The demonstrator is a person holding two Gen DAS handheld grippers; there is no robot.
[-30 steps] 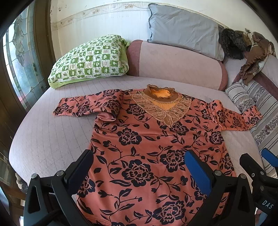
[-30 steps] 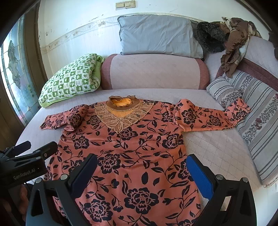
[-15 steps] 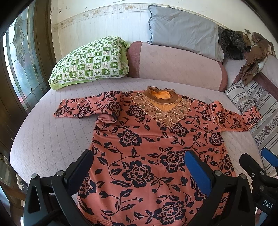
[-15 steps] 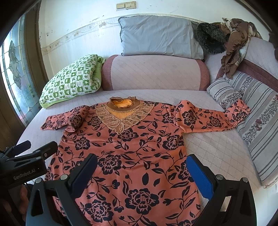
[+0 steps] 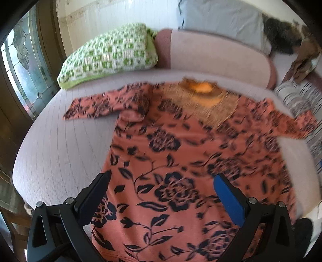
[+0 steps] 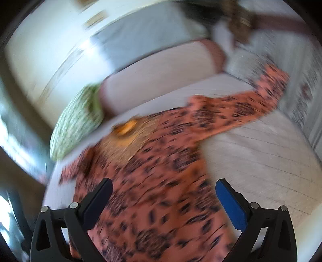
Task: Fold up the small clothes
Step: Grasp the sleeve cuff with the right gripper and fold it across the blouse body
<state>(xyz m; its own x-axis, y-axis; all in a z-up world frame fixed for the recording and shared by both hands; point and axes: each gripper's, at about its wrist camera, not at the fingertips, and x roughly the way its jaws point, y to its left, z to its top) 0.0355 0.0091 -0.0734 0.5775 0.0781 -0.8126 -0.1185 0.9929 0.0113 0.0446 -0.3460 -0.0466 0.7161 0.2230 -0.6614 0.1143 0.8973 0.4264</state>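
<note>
Left wrist view: my left tool (image 5: pixel 162 179) gapes wide, empty, above the salmon-orange, black-flowered long-sleeved top (image 5: pixel 181 153) lying flat on the pale quilted bed (image 5: pixel 60 151), collar at twelve o'clock. My right tool (image 6: pixel 164 184), equally spread, grips nothing.

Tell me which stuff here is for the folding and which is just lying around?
For the folding:
- flowery orange top, spread flat on the bed
- left tongs, open
- right tongs, open

Just lying around:
- green checked pillow
- grey pillow
- pink bolster
- striped cushion
- brown clothes heap
</note>
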